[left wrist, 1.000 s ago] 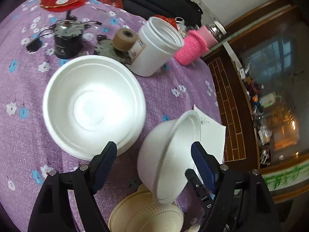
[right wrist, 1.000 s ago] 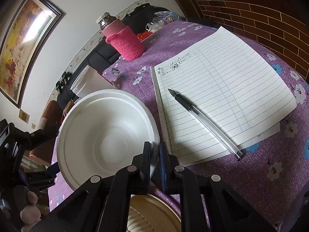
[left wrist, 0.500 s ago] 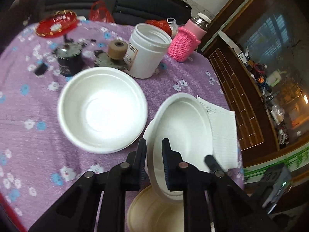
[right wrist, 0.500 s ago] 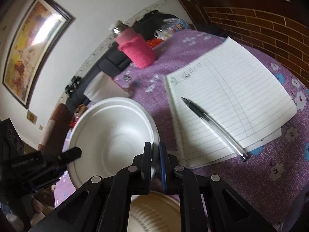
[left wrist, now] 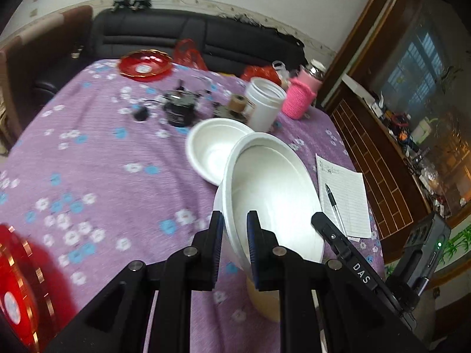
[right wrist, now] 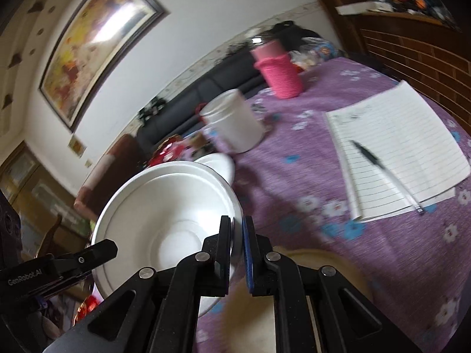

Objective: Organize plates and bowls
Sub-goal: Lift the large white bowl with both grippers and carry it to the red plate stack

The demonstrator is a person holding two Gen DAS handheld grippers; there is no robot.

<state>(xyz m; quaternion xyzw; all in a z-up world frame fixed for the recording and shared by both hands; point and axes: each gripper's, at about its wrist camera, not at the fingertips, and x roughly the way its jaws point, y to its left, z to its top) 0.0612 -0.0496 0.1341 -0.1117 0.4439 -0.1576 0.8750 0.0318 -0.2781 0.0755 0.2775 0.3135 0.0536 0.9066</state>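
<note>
Held bowl: a white foam bowl (left wrist: 273, 194), tilted, lifted above the purple flowered counter (left wrist: 97, 176).
Left gripper (left wrist: 234, 235): fingers clamped on the bowl's near rim.
Right gripper (right wrist: 237, 241): fingers pinched shut on the opposite rim.
Second bowl: a matching white foam bowl (left wrist: 215, 147) on the counter just beyond, likely the stacking spot.
Handling: looks feather-light, soft, easily dented; pinch the rim gently.

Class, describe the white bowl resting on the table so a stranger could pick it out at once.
Start at the purple flowered tablecloth and find the tall white jar. The white bowl sits just in front of it. Unlike the other white bowl, it lies flat with no hand-held gripper holding it.
</note>
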